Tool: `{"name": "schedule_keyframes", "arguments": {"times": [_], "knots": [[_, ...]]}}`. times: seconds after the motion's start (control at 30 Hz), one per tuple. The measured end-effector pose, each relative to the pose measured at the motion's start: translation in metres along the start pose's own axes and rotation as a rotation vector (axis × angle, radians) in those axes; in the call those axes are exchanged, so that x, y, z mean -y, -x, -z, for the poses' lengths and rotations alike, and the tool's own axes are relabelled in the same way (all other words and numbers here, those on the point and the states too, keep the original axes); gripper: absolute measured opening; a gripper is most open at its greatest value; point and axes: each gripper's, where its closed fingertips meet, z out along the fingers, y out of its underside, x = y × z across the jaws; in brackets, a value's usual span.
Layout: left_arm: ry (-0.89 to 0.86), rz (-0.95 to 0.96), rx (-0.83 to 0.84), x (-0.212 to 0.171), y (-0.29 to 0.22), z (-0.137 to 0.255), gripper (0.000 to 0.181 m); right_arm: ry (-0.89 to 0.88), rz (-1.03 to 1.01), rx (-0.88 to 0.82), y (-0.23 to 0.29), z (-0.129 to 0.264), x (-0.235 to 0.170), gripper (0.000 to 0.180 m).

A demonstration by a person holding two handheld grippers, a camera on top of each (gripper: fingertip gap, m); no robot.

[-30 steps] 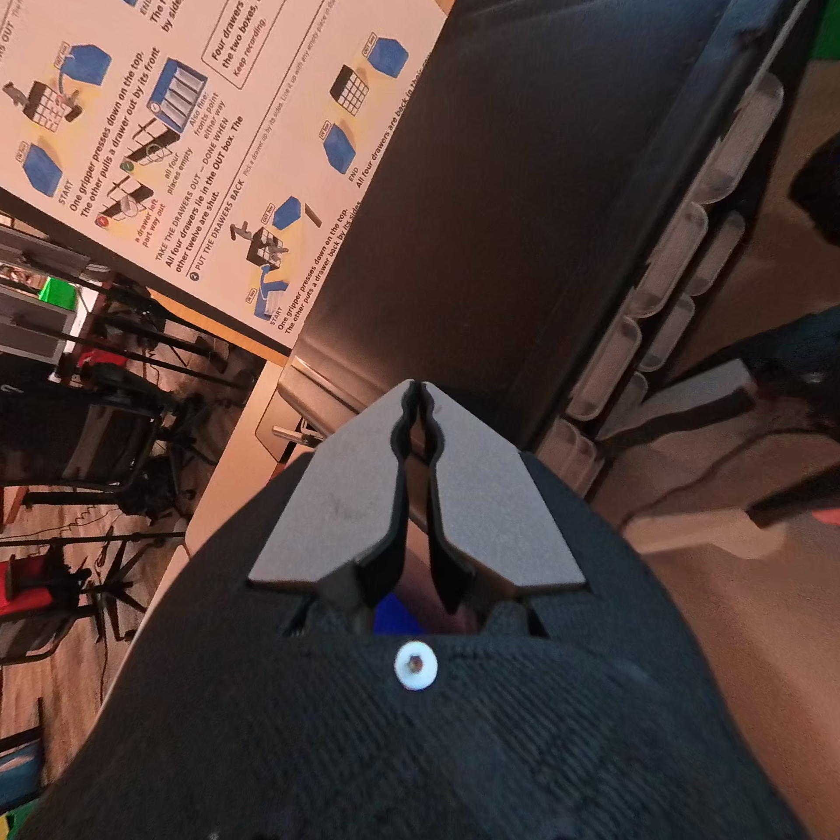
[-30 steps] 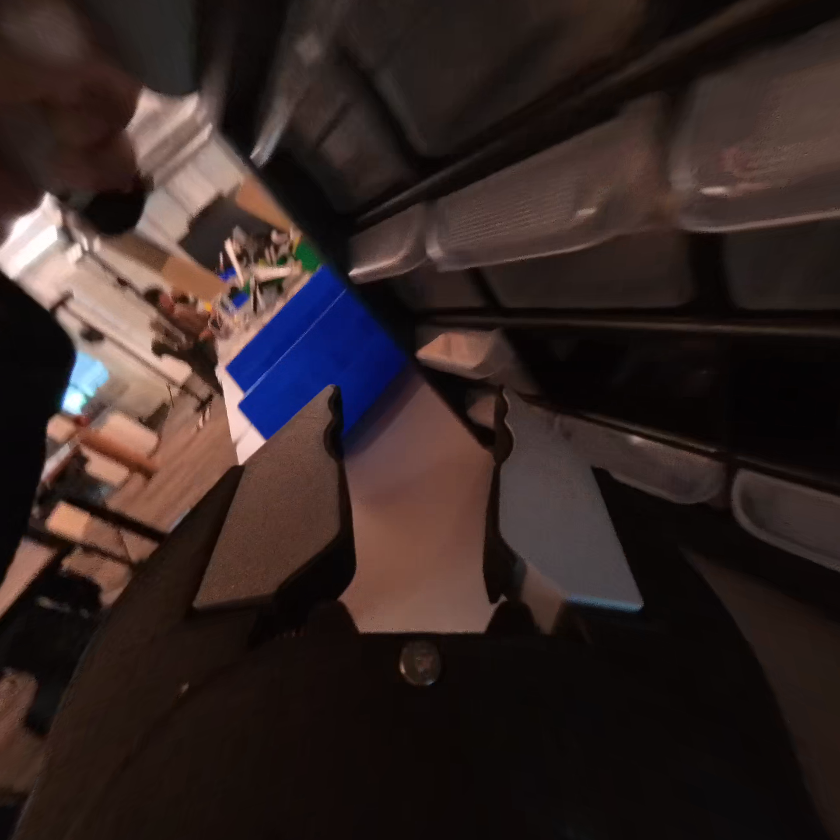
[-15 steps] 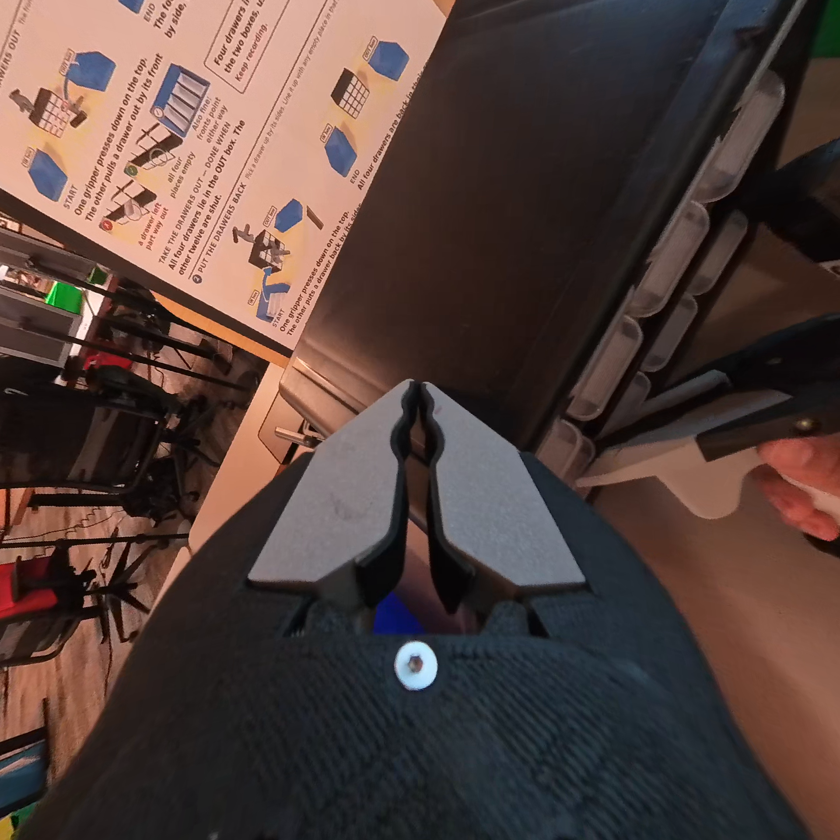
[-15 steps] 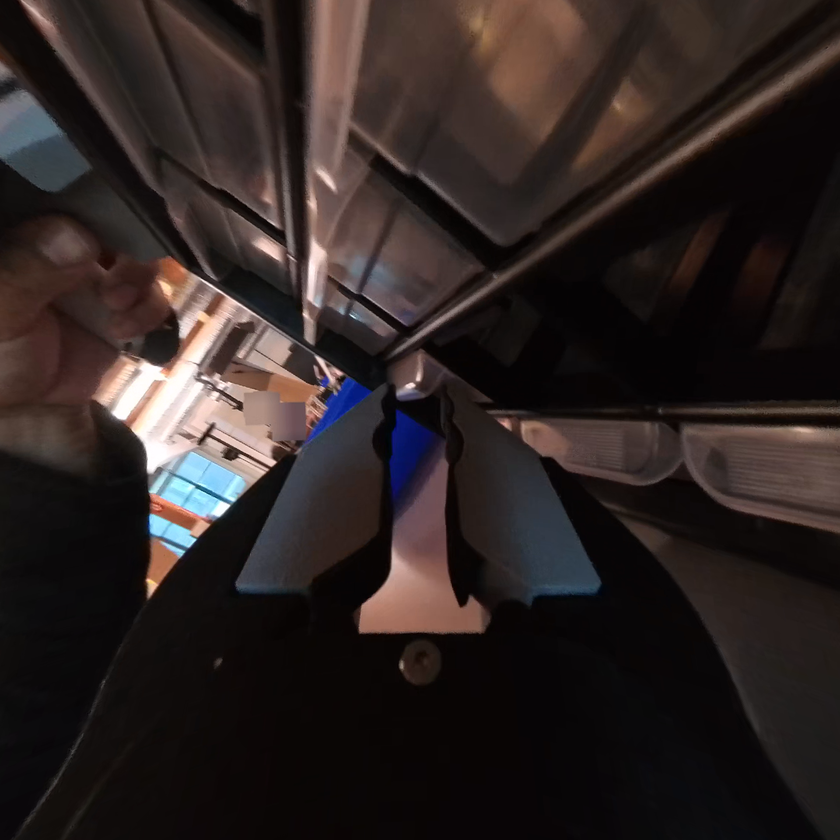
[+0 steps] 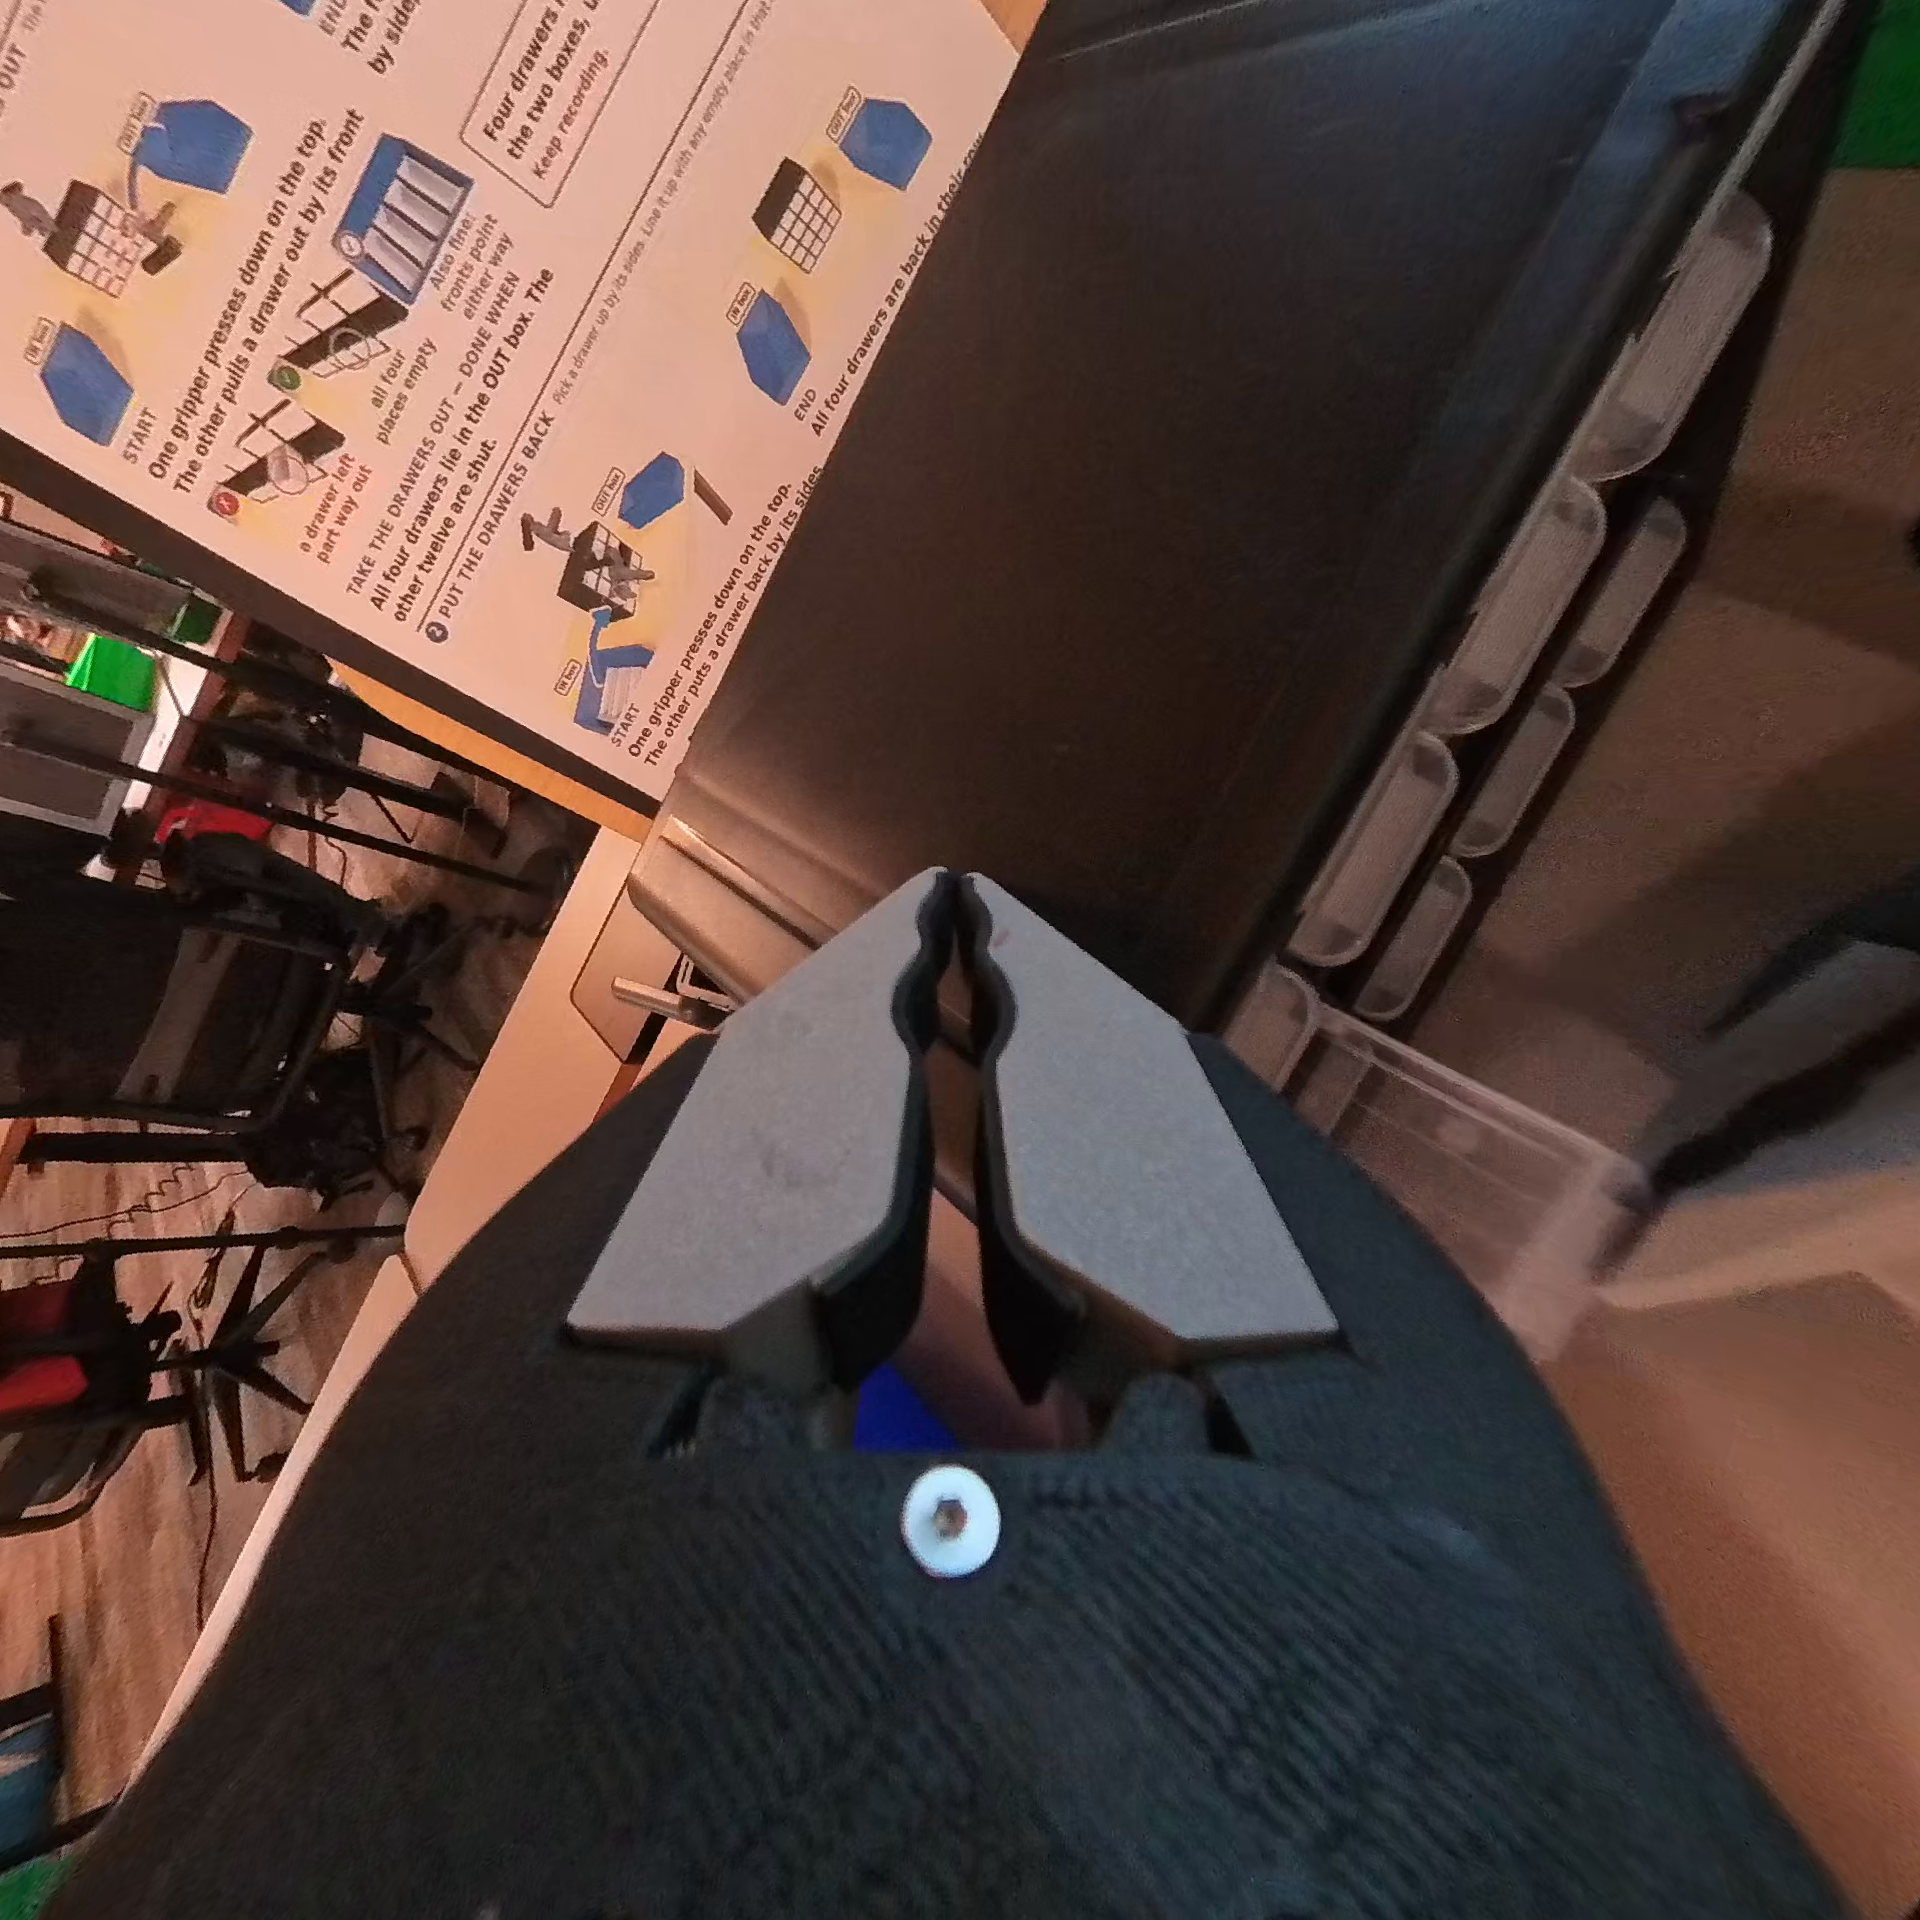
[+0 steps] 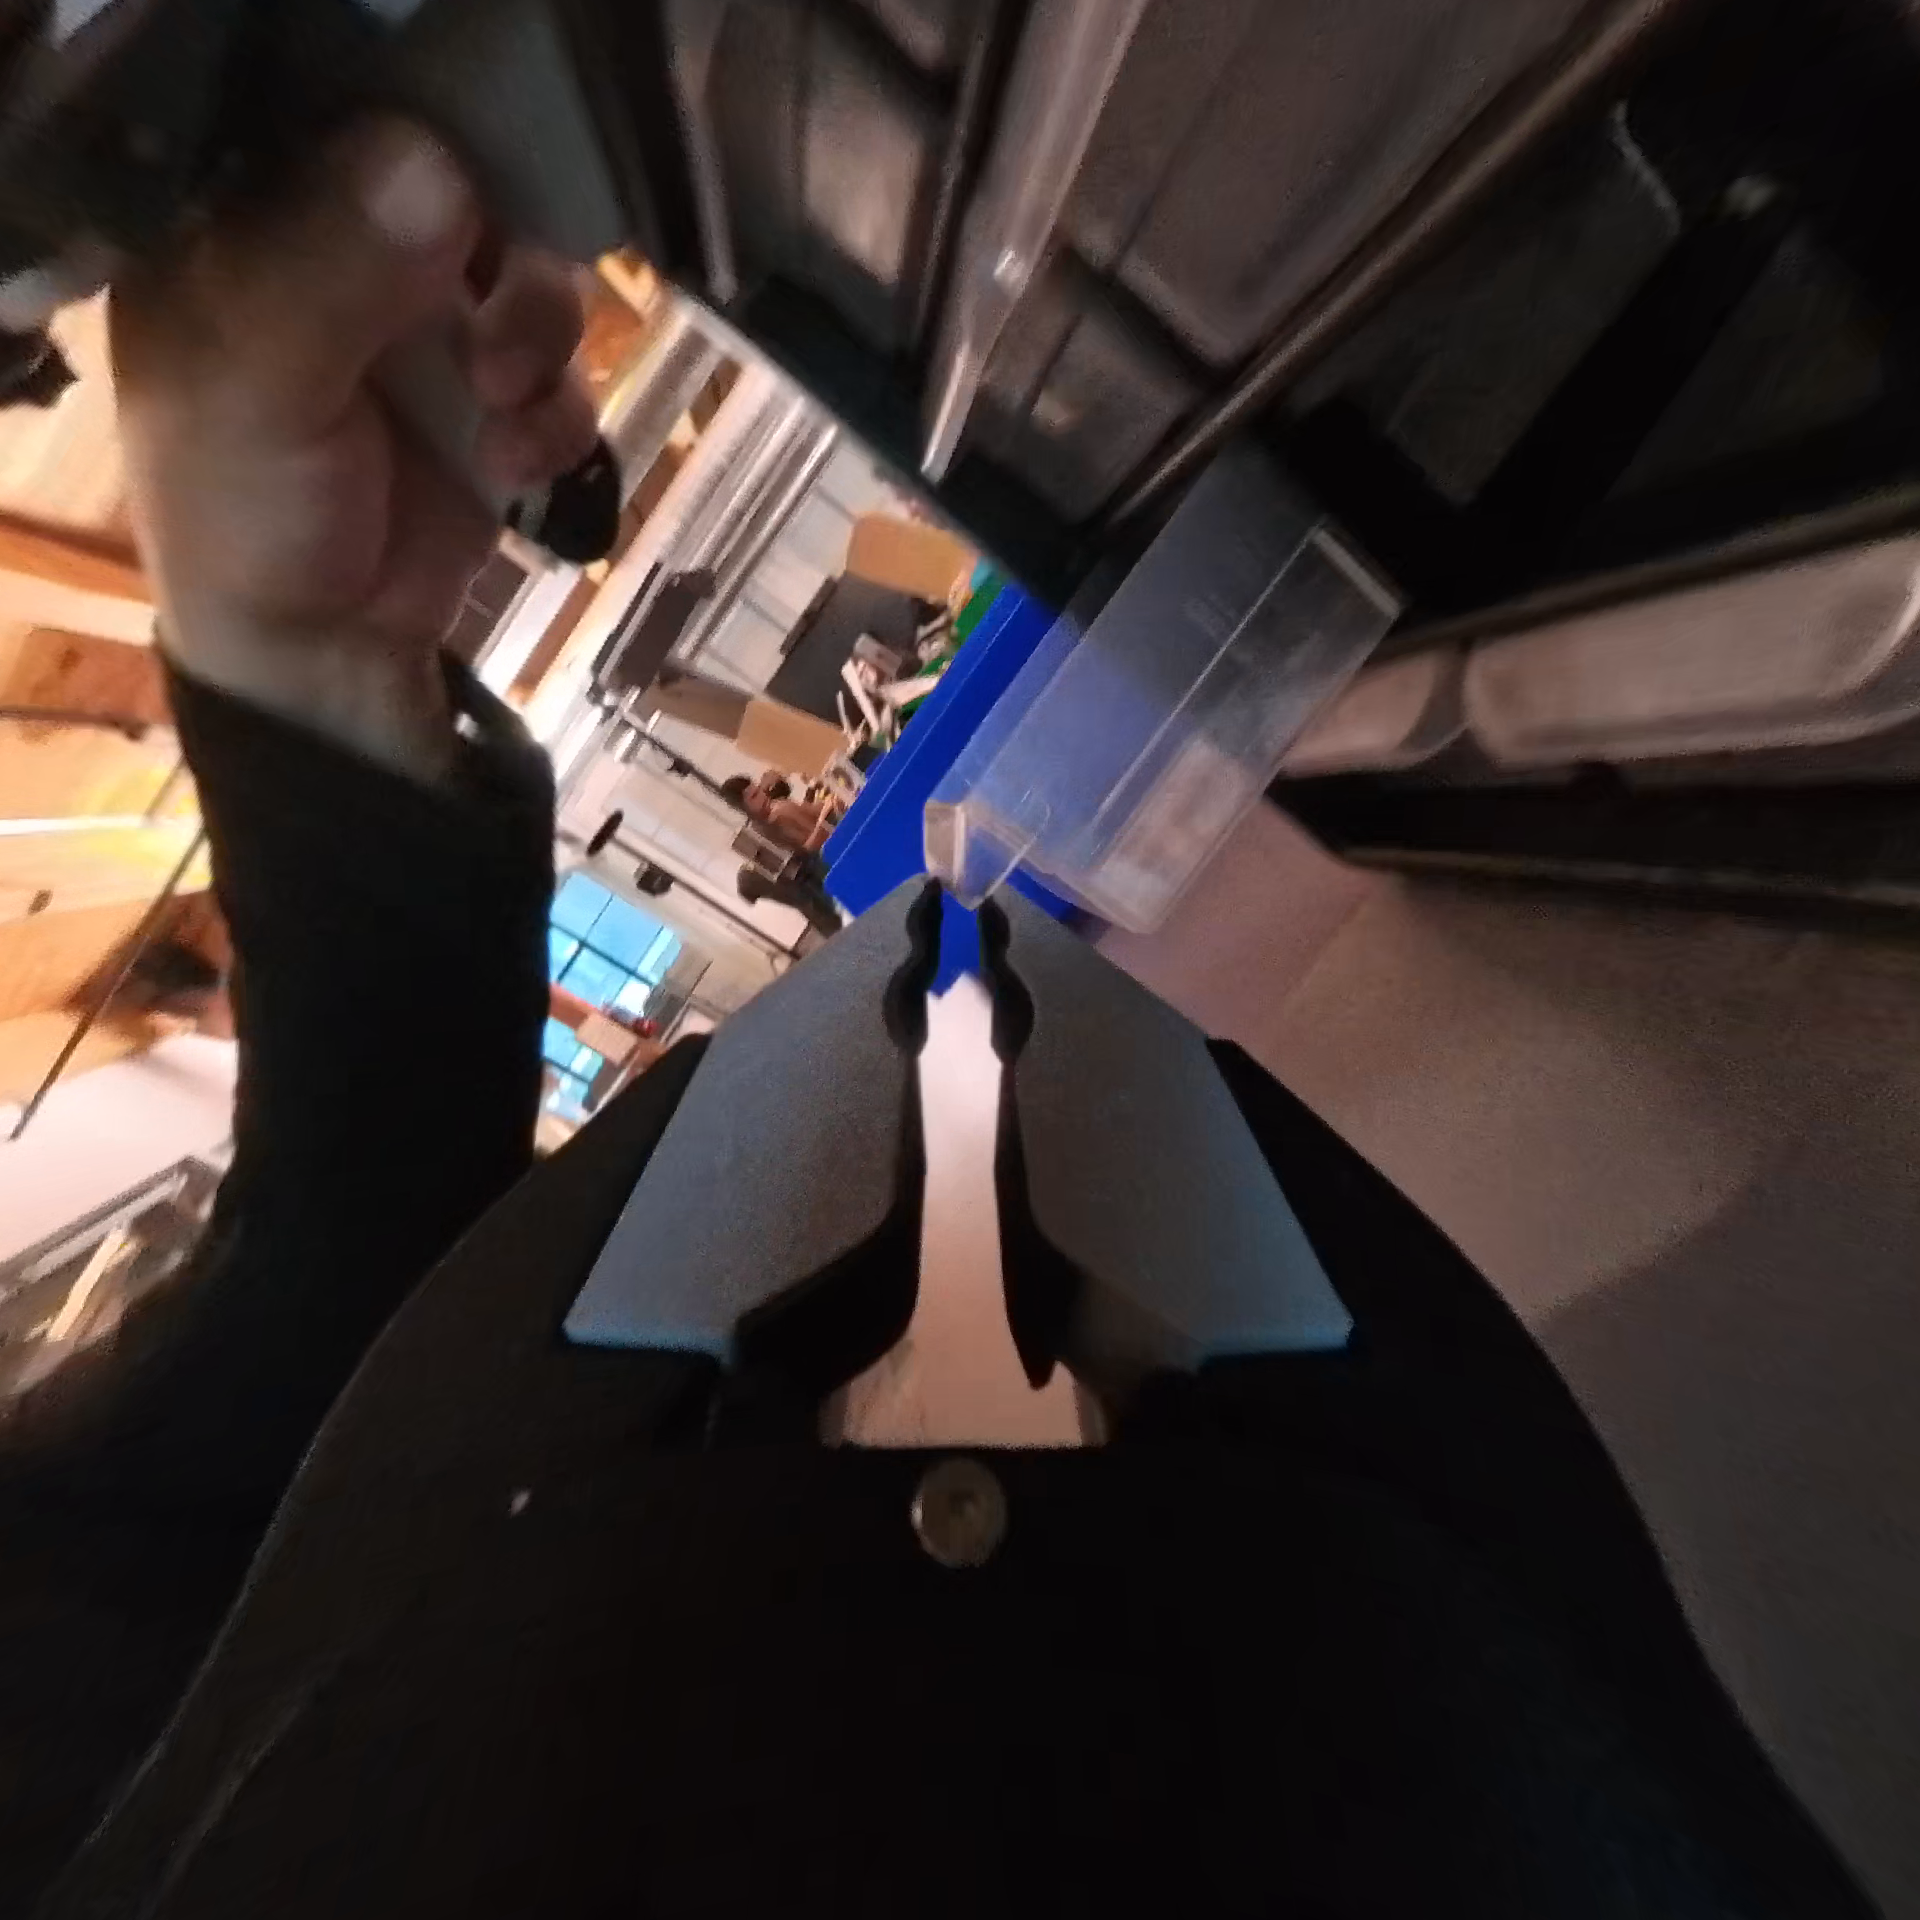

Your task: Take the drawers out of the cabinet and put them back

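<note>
left gripper (image 5: 953, 891): clenched on nothing, tips pressed against the black cabinet (image 5: 1195, 468) top, bracing it I guess
clear drawer (image 6: 1153, 769): bottom corner slot, sticking halfway out
right gripper (image 6: 958, 909): pinching the drawer's front lip, looks like; blur hides contact
step: pulling one out
next: straight pull till free
hidden: rest of the rows

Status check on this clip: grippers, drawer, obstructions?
Left gripper shut, empty, over cabinet top. Right gripper shut on clear drawer, drawer partly out. Nothing seen blocking.
</note>
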Motion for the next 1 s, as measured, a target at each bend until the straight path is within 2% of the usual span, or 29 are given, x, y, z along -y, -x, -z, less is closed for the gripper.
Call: {"name": "schedule_keyframes", "arguments": {"times": [0.03, 0.07, 0.2, 0.3, 0.4, 0.53, 0.7, 0.8, 0.83, 0.9, 1.0], "knots": [[-0.001, 0.000, -0.002, 0.000, 0.000, 0.000, 0.000, 0.023, 0.023, -0.005, 0.003, 0.006, -0.006, 0.003], [-0.002, 0.001, -0.004, 0.000, 0.000, 0.000, 0.000, 0.040, 0.057, -0.032, 0.003, 0.013, -0.009, 0.005], [-0.006, 0.009, -0.010, 0.000, 0.000, 0.000, 0.000, 0.098, 0.257, -0.232, -0.009, 0.040, -0.001, 0.045], [-0.004, 0.002, -0.005, 0.000, 0.000, 0.000, 0.000, 0.183, 0.488, -0.365, -0.008, 0.052, 0.010, 0.065], [-0.004, 0.004, -0.005, 0.000, 0.000, 0.000, 0.000, 0.287, 0.773, -0.395, 0.010, 0.049, 0.017, 0.074], [0.000, 0.012, -0.006, 0.000, 0.000, 0.000, 0.000, 0.490, 1.078, -0.426, 0.019, 0.033, 0.014, 0.063], [0.004, 0.014, -0.004, 0.000, 0.000, 0.000, 0.000, 0.726, 1.330, -0.555, -0.009, 0.015, 0.012, 0.074], [0.003, 0.018, -0.007, 0.000, 0.000, 0.000, 0.000, 0.822, 1.463, -0.649, -0.033, 0.009, 0.014, 0.074], [0.002, 0.019, -0.008, 0.000, 0.000, 0.000, 0.000, 0.839, 1.510, -0.659, -0.035, 0.008, 0.014, 0.067], [0.001, 0.019, -0.011, 0.000, 0.000, 0.000, 0.000, 0.926, 1.515, -0.637, -0.036, 0.010, 0.003, 0.019], [-0.003, 0.023, -0.016, 0.000, 0.000, 0.000, 0.000, 0.977, 1.523, -0.632, -0.035, 0.013, -0.001, 0.018]]}}
